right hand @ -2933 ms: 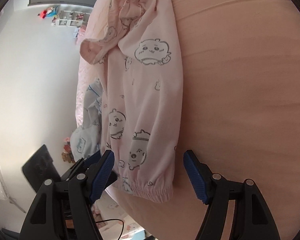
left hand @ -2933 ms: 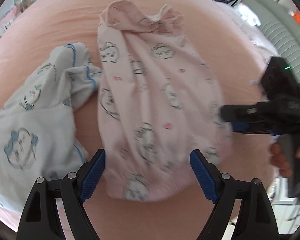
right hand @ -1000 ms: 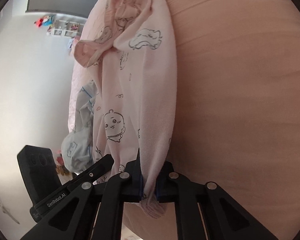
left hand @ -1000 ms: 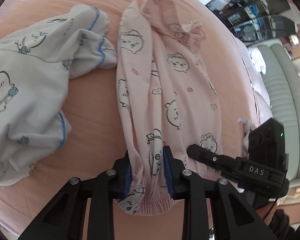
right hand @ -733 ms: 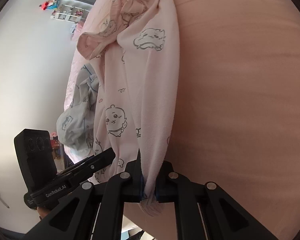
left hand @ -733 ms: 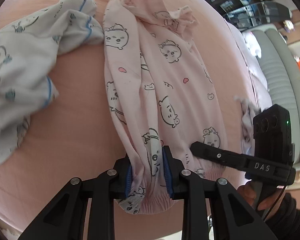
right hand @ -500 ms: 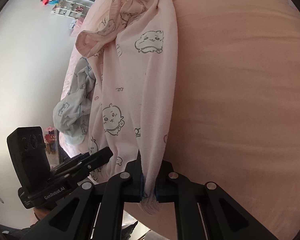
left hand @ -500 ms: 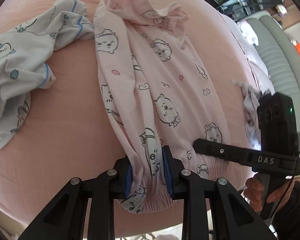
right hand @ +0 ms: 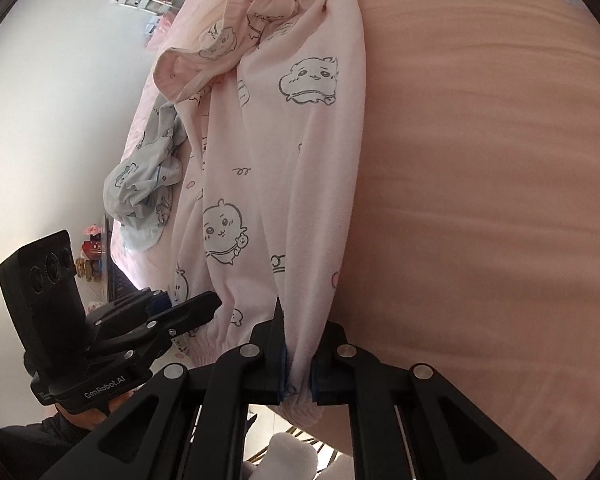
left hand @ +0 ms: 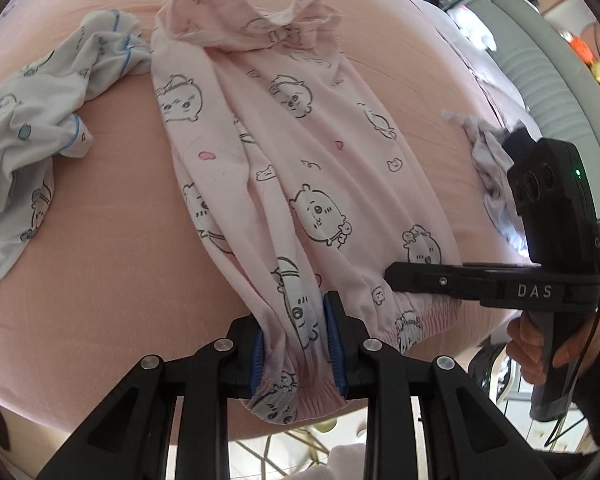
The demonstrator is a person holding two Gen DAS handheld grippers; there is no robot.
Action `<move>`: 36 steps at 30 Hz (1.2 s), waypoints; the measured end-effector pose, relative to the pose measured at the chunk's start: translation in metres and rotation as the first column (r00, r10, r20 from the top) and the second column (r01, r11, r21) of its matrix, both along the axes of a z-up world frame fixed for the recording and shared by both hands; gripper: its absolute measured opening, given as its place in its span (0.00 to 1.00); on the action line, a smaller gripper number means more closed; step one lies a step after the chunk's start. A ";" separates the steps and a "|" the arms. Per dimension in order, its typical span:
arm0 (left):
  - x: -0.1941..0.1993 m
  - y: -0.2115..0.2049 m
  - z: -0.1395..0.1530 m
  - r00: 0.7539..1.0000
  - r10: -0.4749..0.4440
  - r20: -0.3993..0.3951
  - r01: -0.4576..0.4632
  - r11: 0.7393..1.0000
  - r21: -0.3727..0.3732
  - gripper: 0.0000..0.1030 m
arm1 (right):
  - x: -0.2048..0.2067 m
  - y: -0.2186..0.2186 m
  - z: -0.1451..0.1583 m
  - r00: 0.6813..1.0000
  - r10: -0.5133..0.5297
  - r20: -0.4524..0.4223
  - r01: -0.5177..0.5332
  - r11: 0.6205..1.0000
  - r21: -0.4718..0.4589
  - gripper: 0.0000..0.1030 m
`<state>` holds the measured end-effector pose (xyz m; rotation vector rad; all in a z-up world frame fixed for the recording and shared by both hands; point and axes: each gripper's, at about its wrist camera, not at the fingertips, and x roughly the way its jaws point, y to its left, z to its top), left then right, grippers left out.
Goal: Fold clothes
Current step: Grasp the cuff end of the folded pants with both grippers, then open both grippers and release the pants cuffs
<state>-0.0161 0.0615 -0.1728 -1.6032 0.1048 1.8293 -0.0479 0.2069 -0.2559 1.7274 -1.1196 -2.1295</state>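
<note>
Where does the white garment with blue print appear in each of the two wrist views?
Left wrist view: the white garment with blue print lies crumpled at the left edge, left of the pink pajama pants.
Right wrist view: it is at middle left, beyond the pants, near the bed's far edge.
Shared landmark: the pink pajama pants, gripped at the cuffs.

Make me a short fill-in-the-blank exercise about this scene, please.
1. Both grippers are shut on the ____ trousers.
2. The left gripper pinches a gathered ____ at the leg's end.
3. The white garment has trim of ____ colour.
4. The clothes lie on a ____ sheet.

Missing words: pink; cuff; blue; pink
</note>
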 end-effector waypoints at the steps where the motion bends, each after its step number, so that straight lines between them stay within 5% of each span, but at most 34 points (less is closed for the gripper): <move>1: 0.000 0.000 0.001 1.000 -0.007 0.004 0.007 1.000 0.000 0.23 | 0.002 0.000 0.001 1.000 0.002 0.001 -0.002 1.000 0.002 0.06; 15: 0.011 -0.006 0.005 1.000 0.006 -0.027 -0.007 0.999 -0.048 0.25 | 0.012 -0.005 0.014 0.997 0.078 0.022 -0.080 0.989 0.124 0.09; 20: 0.016 -0.015 0.026 0.997 0.026 -0.069 -0.029 0.998 -0.047 0.27 | 0.016 -0.003 0.023 0.993 0.107 0.048 -0.114 0.974 0.195 0.39; 23: 0.016 -0.015 0.037 0.992 0.013 -0.124 -0.022 0.998 -0.067 0.47 | 0.022 0.004 0.029 0.993 0.101 0.055 -0.111 0.972 0.208 0.51; 25: 0.013 -0.017 0.043 0.989 0.014 -0.149 -0.026 0.997 -0.077 0.56 | 0.023 0.010 0.033 0.994 0.087 0.059 -0.098 0.973 0.210 0.51; 30: -0.006 -0.028 0.052 0.985 0.021 -0.173 -0.035 0.996 -0.082 0.56 | 0.016 0.021 0.051 0.998 0.060 0.007 -0.059 0.965 0.256 0.51; 36: -0.024 -0.024 0.067 0.948 -0.043 -0.314 -0.004 0.989 -0.147 0.56 | -0.009 0.015 0.065 0.997 0.075 -0.028 -0.063 0.949 0.310 0.51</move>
